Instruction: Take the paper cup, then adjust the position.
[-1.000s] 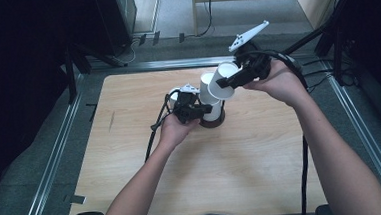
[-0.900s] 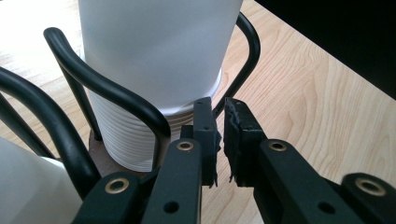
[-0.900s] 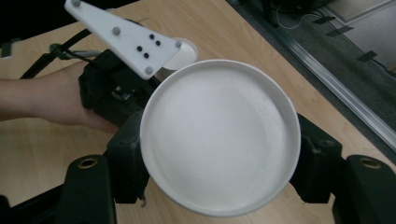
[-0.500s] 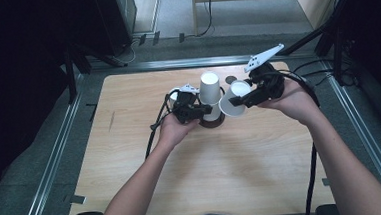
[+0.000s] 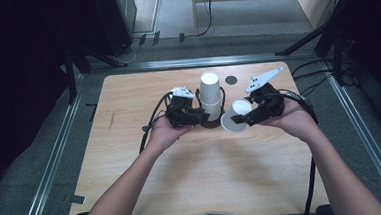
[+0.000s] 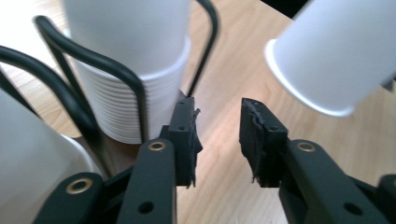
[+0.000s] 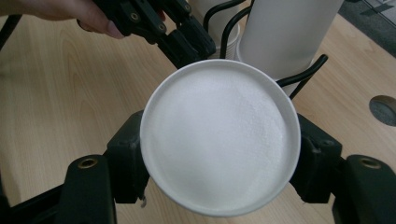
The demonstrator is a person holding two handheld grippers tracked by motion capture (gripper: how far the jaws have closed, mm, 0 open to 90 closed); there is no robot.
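A stack of white paper cups [image 5: 211, 97] stands upright in a black wire holder [image 5: 198, 94] at the middle of the wooden table [image 5: 193, 182]. My right gripper [image 5: 238, 118] is shut on a single white cup [image 5: 233, 116], tilted on its side just right of the stack. In the right gripper view the cup [image 7: 219, 116] sits between both jaws of the right gripper [image 7: 218, 154]. My left gripper [image 5: 201, 118] rests at the holder's left base. In the left gripper view the left gripper [image 6: 217, 107] is open with nothing between its jaws, beside the stack [image 6: 135, 70].
A small dark round hole [image 5: 231, 79] lies in the tabletop behind the stack. Metal rails [image 5: 51, 161] run along the table's left and right sides. Bare wood stretches in front of both hands. Cables trail from each gripper.
My right gripper has carried the single cup from above the stack down and to the right, beside the holder. The left gripper has stayed at the holder's base.
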